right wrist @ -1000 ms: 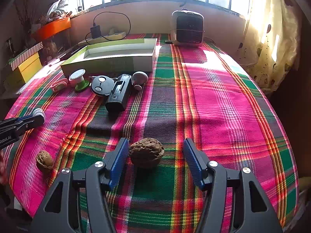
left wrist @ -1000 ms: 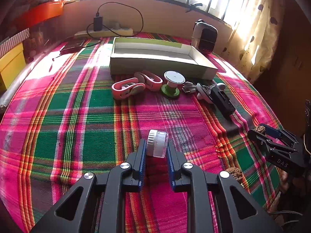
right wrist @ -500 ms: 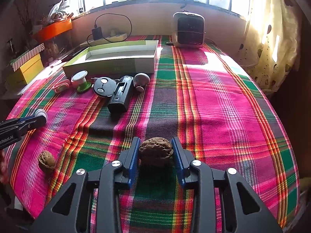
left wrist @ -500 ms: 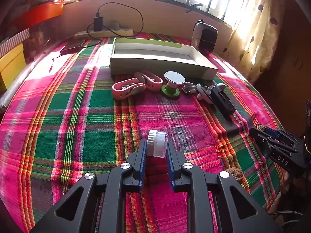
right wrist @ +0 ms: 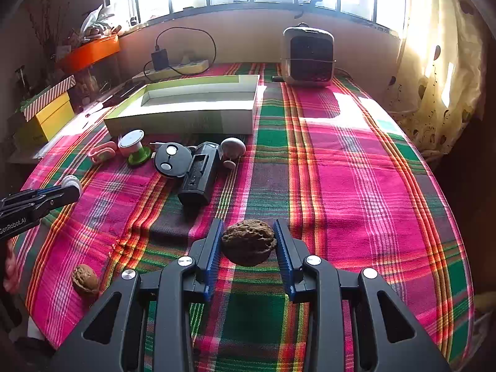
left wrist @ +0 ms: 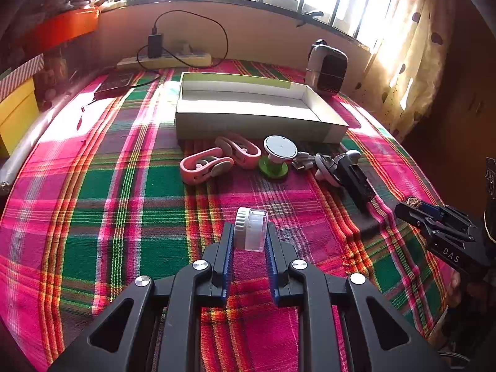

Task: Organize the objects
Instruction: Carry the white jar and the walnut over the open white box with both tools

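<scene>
- Left tool (left wrist: 249,241): clenching a small clear jar (left wrist: 251,228) with a white ribbed cap between its blue pads; the jar is lying on its side in the grip, above the plaid cloth (left wrist: 93,186) near the front edge of the surface.
- Open tray box (left wrist: 248,114): sitting toward the back edge of the surface, nothing showing inside it.
- Row along the box's near wall, left to right: two pink clips (left wrist: 217,161) touching each other, a green-based spool (left wrist: 276,158) with a white top, a small metal piece (left wrist: 302,162), and a black device (left wrist: 353,179) lying flat.
- Loose walnut (right wrist: 84,280): resting near the front left corner of the surface in the right wrist view.
- Right tool (right wrist: 248,241): grasping a second walnut (right wrist: 248,241), both pads pressing its sides, near the front edge.
- Small heater (right wrist: 308,55): standing upright at the back edge, right of the box.
</scene>
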